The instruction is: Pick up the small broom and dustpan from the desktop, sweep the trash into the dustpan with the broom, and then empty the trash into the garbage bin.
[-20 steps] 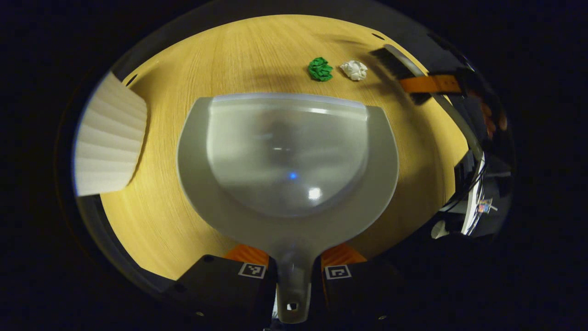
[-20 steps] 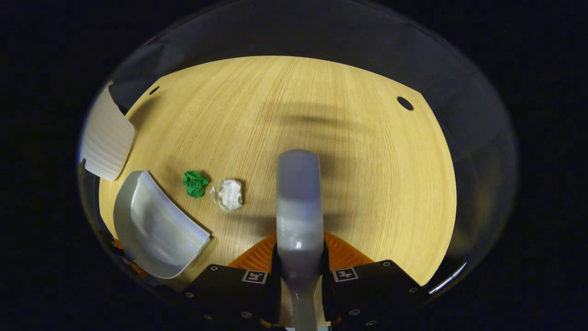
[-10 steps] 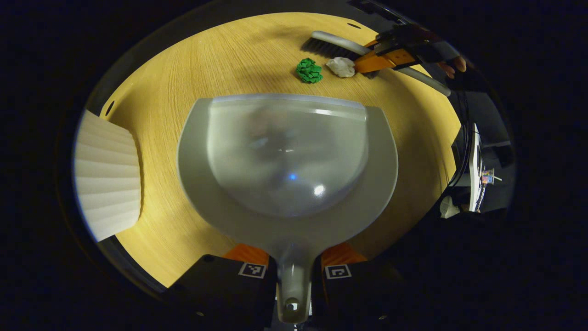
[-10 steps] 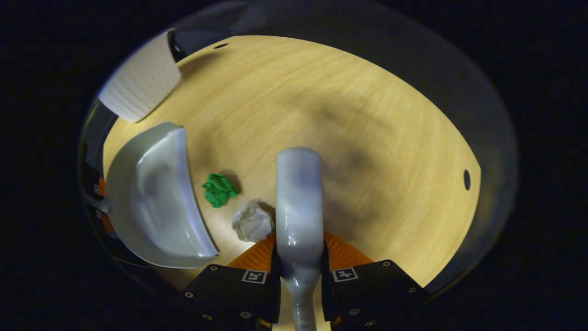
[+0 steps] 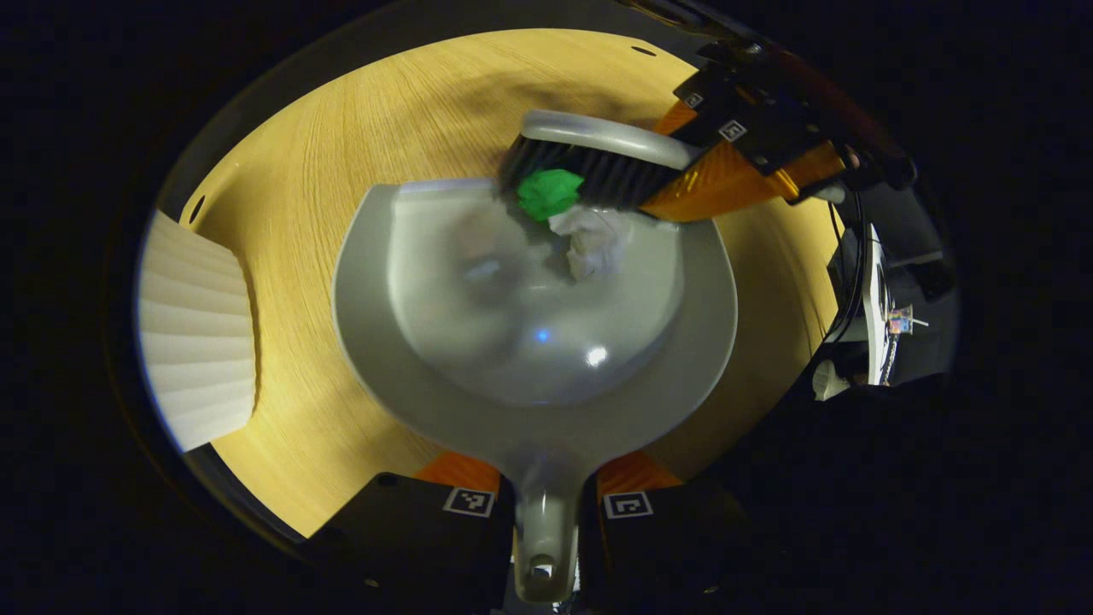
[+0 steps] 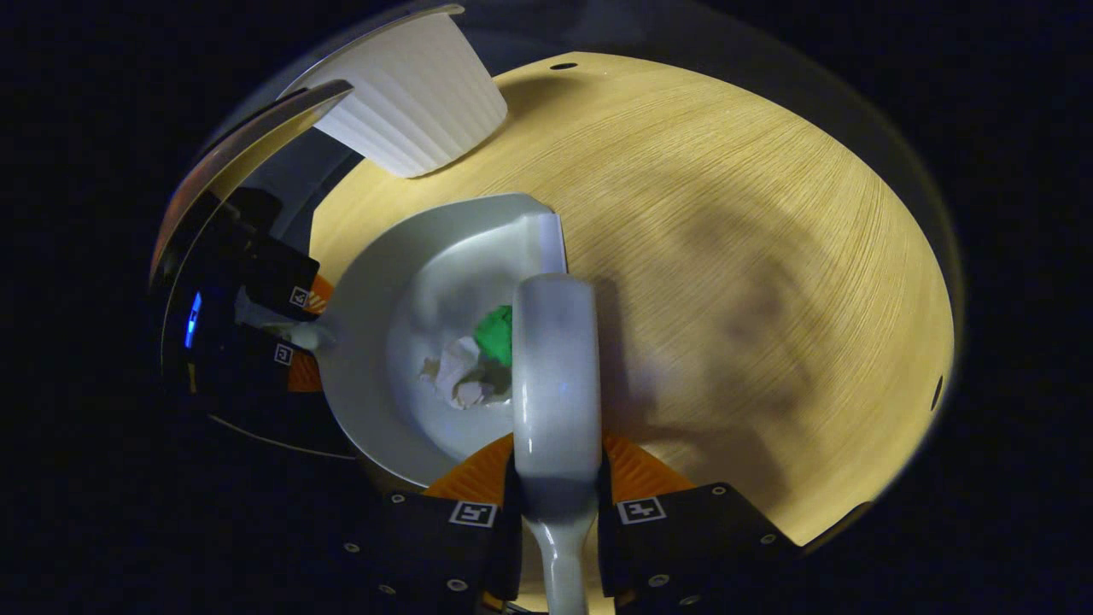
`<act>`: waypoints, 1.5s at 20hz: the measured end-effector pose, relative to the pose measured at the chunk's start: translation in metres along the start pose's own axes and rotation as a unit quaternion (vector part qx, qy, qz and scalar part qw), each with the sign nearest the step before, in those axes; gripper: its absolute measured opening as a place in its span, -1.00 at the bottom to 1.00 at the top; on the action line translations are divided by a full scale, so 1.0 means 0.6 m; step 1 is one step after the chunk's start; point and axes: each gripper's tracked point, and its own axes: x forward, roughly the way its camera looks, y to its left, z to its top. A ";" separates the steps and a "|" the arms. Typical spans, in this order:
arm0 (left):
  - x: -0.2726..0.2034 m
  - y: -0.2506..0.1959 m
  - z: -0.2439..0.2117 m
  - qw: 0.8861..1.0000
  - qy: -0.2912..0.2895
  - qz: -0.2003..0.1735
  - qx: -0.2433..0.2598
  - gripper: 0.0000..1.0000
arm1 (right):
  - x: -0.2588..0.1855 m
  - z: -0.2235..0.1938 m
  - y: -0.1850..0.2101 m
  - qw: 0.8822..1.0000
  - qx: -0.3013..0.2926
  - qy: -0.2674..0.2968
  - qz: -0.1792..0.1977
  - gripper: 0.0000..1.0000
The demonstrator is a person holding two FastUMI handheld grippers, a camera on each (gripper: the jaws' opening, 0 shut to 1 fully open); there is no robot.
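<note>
Both scraps, green wad (image 5: 547, 193) and white wad (image 5: 593, 243), now swept off desktop (image 5: 341, 128) into dustpan (image 5: 683, 359) (sweep nearly done); left gripper (image 5: 546, 504) clamped on dustpan handle, right gripper (image 6: 557, 511) clamped on broom (image 6: 557, 376); bin (image 5: 192, 333) next

Dim booth, with light falling from above onto the pale wooden desktop (image 6: 726, 213), which fades toward its rim. Broad soft shadows cross the wood. Small glare spots sit on the glossy grey plastic dustpan (image 5: 410, 376). The black-bristled broom (image 5: 598, 162) and the crumpled green paper (image 5: 546, 192) are smeared by motion. Fisheye distortion bends the edges.
</note>
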 end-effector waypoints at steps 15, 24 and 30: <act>0.023 -0.025 0.011 0.998 -0.011 0.031 -0.061 -0.36 | -0.018 0.040 -0.122 0.982 0.110 -0.065 -0.142 -0.24; 0.026 -0.010 0.003 0.999 -0.013 0.023 -0.021 -0.36 | 0.039 0.068 0.008 0.999 -0.039 -0.010 -0.008 -0.24; 0.024 -0.013 -0.009 0.998 -0.022 0.028 -0.051 -0.36 | 0.014 0.071 -0.007 0.999 -0.009 -0.036 -0.027 -0.23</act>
